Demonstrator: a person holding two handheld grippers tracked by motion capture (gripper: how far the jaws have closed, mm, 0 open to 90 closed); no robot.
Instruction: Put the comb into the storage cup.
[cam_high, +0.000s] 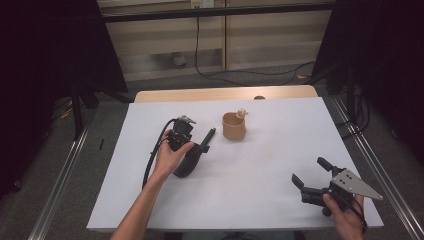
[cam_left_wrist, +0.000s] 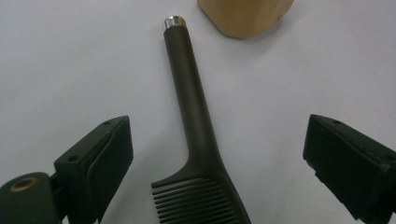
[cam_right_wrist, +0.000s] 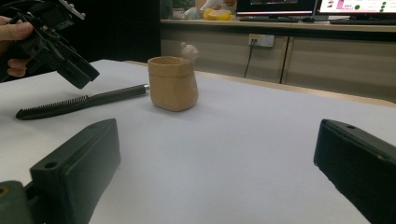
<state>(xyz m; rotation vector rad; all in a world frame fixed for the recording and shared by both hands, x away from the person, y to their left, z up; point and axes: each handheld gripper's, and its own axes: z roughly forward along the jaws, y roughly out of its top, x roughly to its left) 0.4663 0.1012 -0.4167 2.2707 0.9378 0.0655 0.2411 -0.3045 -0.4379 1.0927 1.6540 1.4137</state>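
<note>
Comb: toothed end cut off by the bottom edge of the left gripper view; in the high view its teeth lie hidden under the left tongs.
Tan cup: upper part cut off by the top edge of the left gripper view.
Small figure on the cup's rim: too small to identify.
Desk: near edge partly hidden behind forearm and right tongs.
</note>
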